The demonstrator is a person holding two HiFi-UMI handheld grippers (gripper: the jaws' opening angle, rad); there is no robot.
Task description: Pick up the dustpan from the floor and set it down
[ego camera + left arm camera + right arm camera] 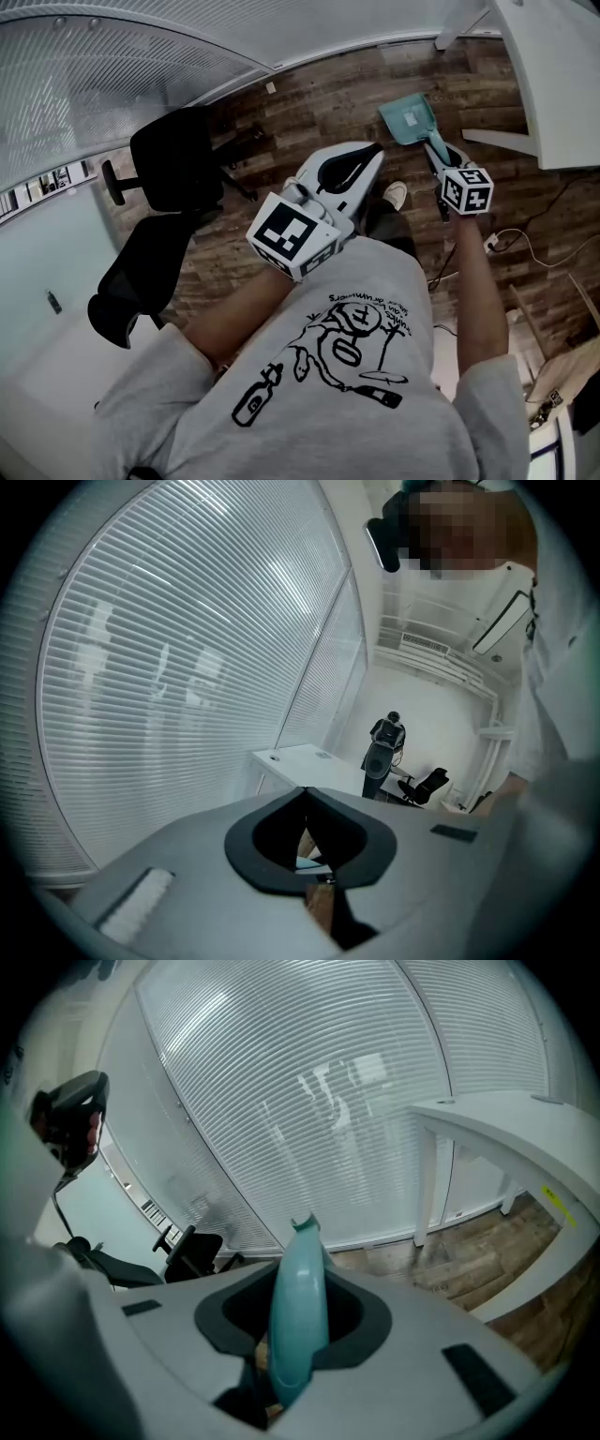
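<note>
The teal dustpan is in my right gripper, which is shut on its handle, with the pan pointing away from me over the wooden floor. Whether the pan touches the floor I cannot tell. In the right gripper view the teal handle runs up between the jaws of that gripper, edge-on. My left gripper hangs in front of my chest, left of the dustpan and apart from it. In its own view the left gripper has its jaw tips meeting, with nothing between them.
Two black office chairs stand at the left by the blind-covered glass wall. A white desk fills the upper right, close to the dustpan. Cables lie on the floor at the right. A shoe shows below the grippers.
</note>
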